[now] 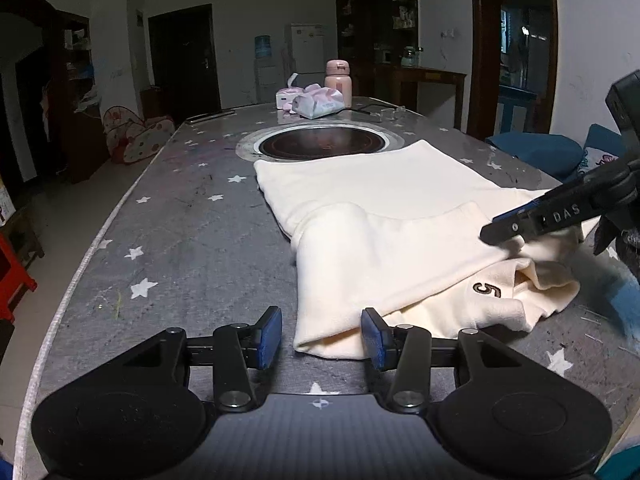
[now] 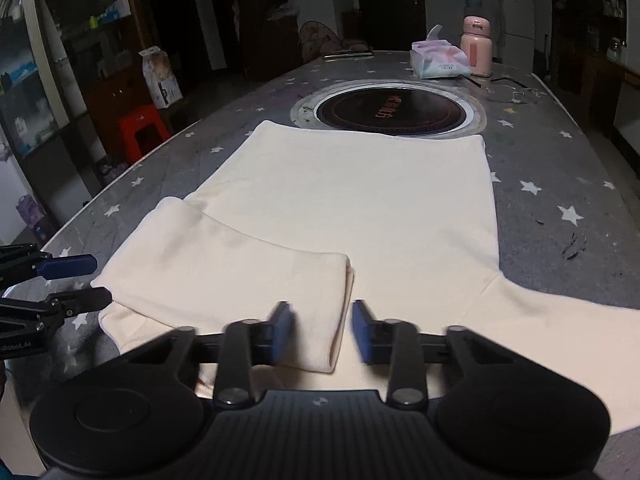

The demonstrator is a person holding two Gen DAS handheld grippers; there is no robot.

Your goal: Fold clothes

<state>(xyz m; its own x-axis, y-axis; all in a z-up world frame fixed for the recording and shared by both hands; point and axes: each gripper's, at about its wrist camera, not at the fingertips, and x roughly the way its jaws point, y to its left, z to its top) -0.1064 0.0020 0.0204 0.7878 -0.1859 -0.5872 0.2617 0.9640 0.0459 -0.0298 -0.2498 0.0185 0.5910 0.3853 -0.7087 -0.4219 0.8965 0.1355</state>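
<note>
Item: cream shirt (image 2: pixel 360 200), lying flat on a grey star-printed counter (image 1: pixel 180 240), its far hem touching the rim of a round hob (image 2: pixel 390 110) set into the counter. One sleeve (image 2: pixel 224 272) is folded over the body; a panel bearing a stitched "5" (image 1: pixel 486 290) lies at the near edge in the left wrist view.

Left claw (image 1: pixel 322 338): released, jaws apart, poised at the folded sleeve's near corner, the cloth's edge lying between the pads without being pressed.

Right claw (image 2: pixel 322 332): jaws narrowly apart in its own view, blurred, the sleeve's cuff edge between them. In the left wrist view its tips meet bunched cloth; whether it has the cloth pinched I cannot tell.

Also on the counter, at the far end: pink bottle (image 1: pixel 338 82), tissue packs (image 1: pixel 316 102), glasses (image 2: pixel 512 94).
</note>
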